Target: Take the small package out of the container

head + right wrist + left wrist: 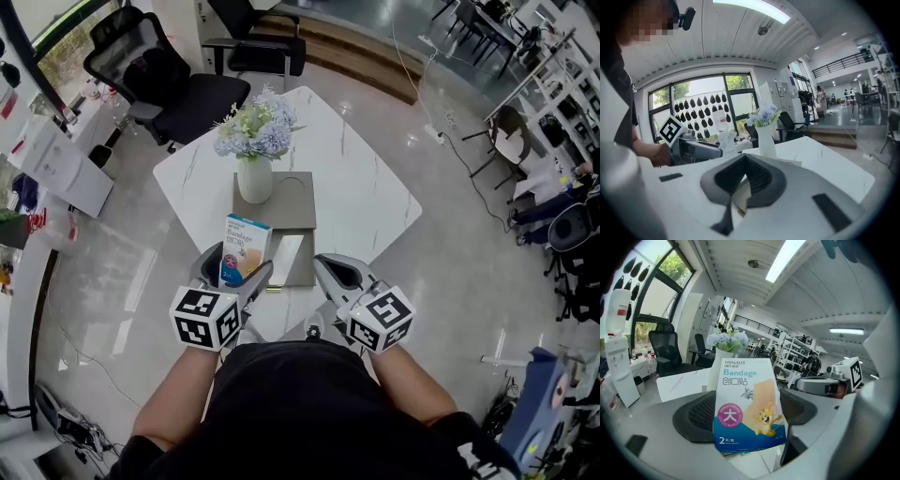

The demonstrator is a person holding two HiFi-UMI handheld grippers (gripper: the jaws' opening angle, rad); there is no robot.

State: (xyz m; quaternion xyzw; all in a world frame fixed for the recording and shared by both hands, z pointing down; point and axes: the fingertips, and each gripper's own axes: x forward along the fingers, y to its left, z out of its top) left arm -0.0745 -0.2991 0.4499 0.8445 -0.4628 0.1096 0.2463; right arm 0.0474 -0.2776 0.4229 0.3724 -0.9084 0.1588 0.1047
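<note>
While the left claw (234, 270) grips the small blue-and-white bandage package (246, 247) by its lower part, the packet stands upright over the near edge of the white marble-look tabletop (361, 192). That puts it low and left of centre in the head view. In the left gripper view the packet fills the middle of the frame with its printed face toward the camera and a dark pad pressing on each side.

The right claw (746, 174) sits to the lower right of the packet in the head view, its pads pressed together with nothing between them.

Just beyond the packet lies a shallow grey-and-white container (289, 260), and I can't tell what is in it. Farther up the frame, a grey square mat (292, 202) carries a white ceramic vase (254, 178) filled with pale blue and white flowers (255, 131). A black mesh office chair (169, 84) stands on the floor at the upper left.
</note>
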